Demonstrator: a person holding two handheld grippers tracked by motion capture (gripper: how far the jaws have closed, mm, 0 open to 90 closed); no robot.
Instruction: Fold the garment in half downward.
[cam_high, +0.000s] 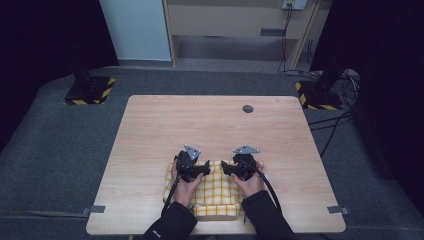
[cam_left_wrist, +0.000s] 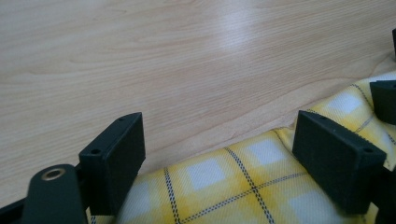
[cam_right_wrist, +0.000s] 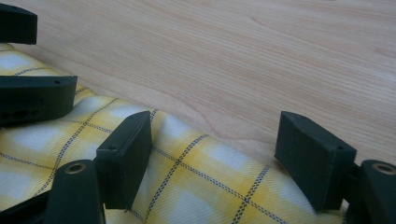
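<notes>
Left gripper (cam_high: 204, 170) and right gripper (cam_high: 223, 168) sit side by side, jaws apart.

Wooden table (cam_high: 150, 140) bears a yellow checked cloth (cam_high: 216, 192)

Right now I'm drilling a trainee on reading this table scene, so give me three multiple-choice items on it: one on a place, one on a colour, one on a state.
1. Where on the wooden table does the checked cloth lie?
A. by the far edge
B. by the near edge, under both grippers
C. at the left corner

2. What colours is the cloth?
A. yellow and white with dark lines
B. plain blue
C. red and green

3. How do the jaws of the left hand-held gripper stand?
A. clamped on the cloth
B. shut on nothing
C. apart over the cloth's edge

Answers: 1 B, the high view shows it near the person's forearms. 2 A, both gripper views show the checks. 3 C, cloth shows in the gap.
</notes>
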